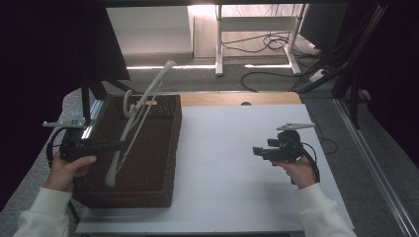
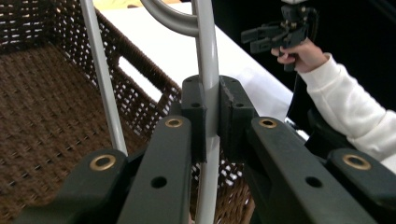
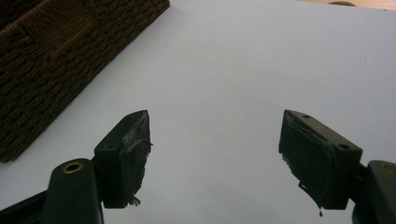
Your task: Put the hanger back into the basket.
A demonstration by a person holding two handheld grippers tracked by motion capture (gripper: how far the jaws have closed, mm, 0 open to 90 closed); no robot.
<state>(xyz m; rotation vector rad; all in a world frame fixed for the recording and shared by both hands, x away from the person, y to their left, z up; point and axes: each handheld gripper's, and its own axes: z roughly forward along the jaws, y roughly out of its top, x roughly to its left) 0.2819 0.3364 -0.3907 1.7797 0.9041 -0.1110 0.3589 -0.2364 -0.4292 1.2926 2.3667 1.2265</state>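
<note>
A pale grey clothes hanger [image 1: 140, 112] is tilted up over a brown wicker basket [image 1: 175, 143], its hook curling near the far rim. My left gripper [image 1: 121, 144] is shut on one of its arms, held above the basket's left side. In the left gripper view the jaws clamp the grey bar [image 2: 208, 56] at the left gripper [image 2: 212, 100], with the basket's woven floor [image 2: 42, 116] below. My right gripper [image 1: 257, 150] hovers open over the white table top [image 1: 232, 177], nothing between its jaws. The right gripper view shows the right gripper [image 3: 215, 135] spread wide above bare white.
The basket [image 3: 56, 56] stands on the table's left part. A wooden strip [image 1: 237, 98] edges the far side. Beyond lie floor cables [image 1: 269, 42], a white desk frame [image 1: 257, 29] and a dark panel [image 1: 74, 44] at the left. The right hand and gripper [image 2: 275, 35] appear across the table.
</note>
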